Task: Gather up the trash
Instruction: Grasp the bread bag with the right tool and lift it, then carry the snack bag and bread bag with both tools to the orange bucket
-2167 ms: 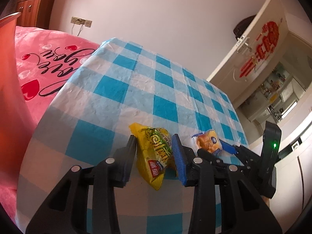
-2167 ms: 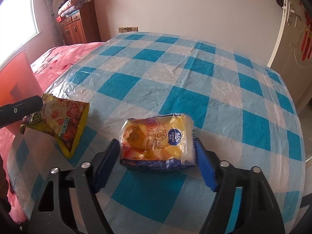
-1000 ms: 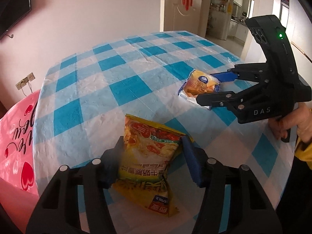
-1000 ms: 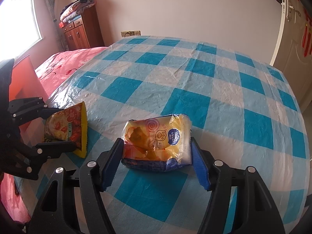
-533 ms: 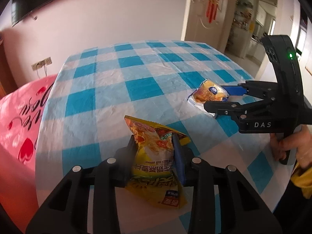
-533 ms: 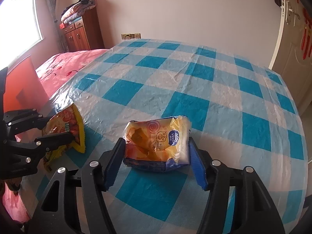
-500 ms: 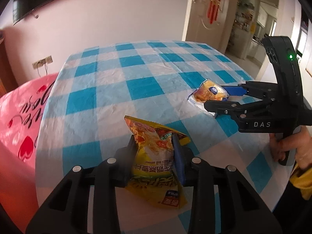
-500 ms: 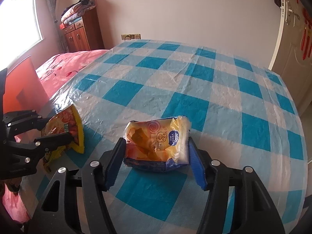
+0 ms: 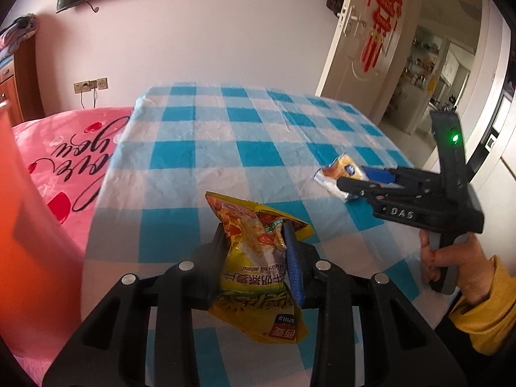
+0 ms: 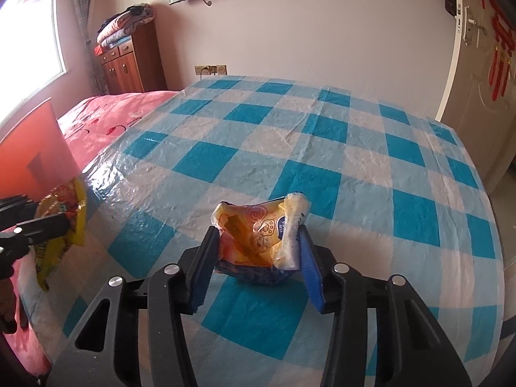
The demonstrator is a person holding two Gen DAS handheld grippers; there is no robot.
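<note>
My left gripper [image 9: 256, 237] is shut on a yellow snack bag [image 9: 258, 277] and holds it just above the table's near left corner. The bag is crumpled between the pads. It also shows in the right wrist view [image 10: 66, 213] at the far left. My right gripper [image 10: 258, 242] is shut on an orange and white wrapper [image 10: 261, 235], which is squeezed and bent upward over the checked tablecloth [image 10: 322, 148]. In the left wrist view, the right gripper [image 9: 358, 180] grips the wrapper [image 9: 338, 171] at the right.
A blue and white checked cloth covers the table [image 9: 225, 142]. An orange bin wall [image 9: 22, 225] stands at the left, beside a pink bed cover [image 9: 74, 145]. A wooden dresser [image 10: 129, 64] and a door [image 10: 477, 64] stand behind.
Both grippers have closed tighter on their wrappers, crumpling them. The left gripper has lifted the yellow bag and swung toward the left, bringing the orange bin and pink bed into view.
</note>
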